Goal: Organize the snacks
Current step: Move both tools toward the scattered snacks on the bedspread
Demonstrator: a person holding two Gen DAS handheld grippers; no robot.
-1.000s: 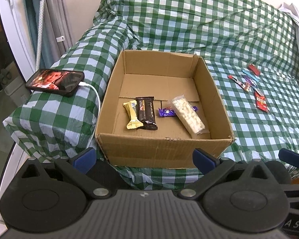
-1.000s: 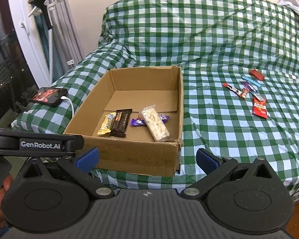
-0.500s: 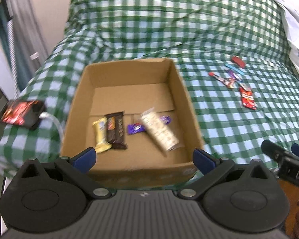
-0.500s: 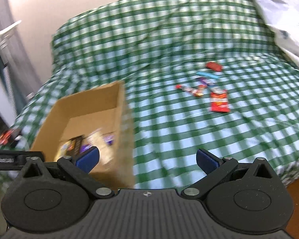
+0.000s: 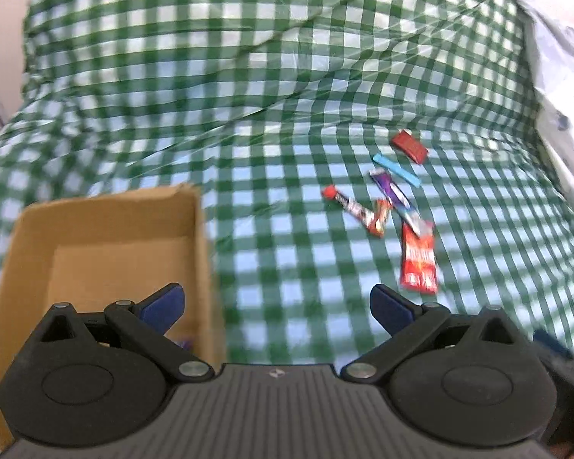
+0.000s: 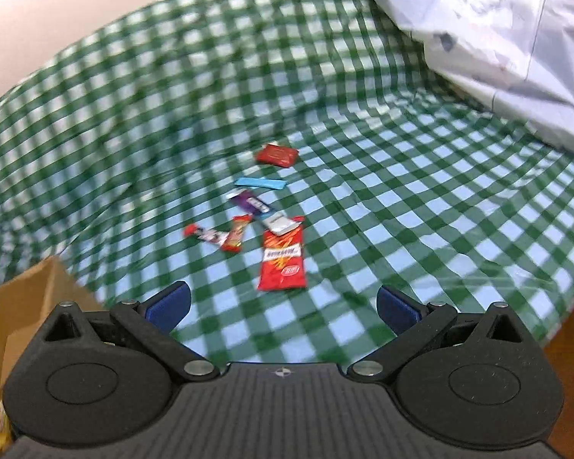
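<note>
While both tools hang short of the loose snacks, the right gripper [image 6: 283, 304] is spread wide with nothing between its blue fingertips [image 6: 170, 304], and the left gripper [image 5: 276, 306] is likewise released and empty, its view partly over the cardboard box [image 5: 107, 237] at the near left. Both views are smeared by motion, so fine print on the wrappers cannot be read.

Nearest the right gripper, on the green checked cover [image 6: 401, 229], lies the large red packet [image 6: 282, 264], flat and lengthwise toward the camera. It looks light, thin and crinkly, probably slick film with some air inside; a pinch across its near short edge or across the middle should hold, though the film may slide on smooth pads, and hard squeezing could crush whatever is inside.

Touching its far end is a pale wrapper [image 6: 279, 223], which overlaps it, so lifting the red packet may drag that one along. Just left are 2 slim bars meeting at one end, the orange stick [image 6: 236, 238] and the red-tipped bar [image 6: 204, 234]; these look stiffer and better gripped across their narrow width. Beyond them sits the purple bar [image 6: 248, 202], then the blue strip [image 6: 261, 183], very thin and lying low against the soft cover, likely hard to get under. Farthest is the small red pouch [image 6: 277, 155], apart from the rest and easy to reach cleanly.
</note>
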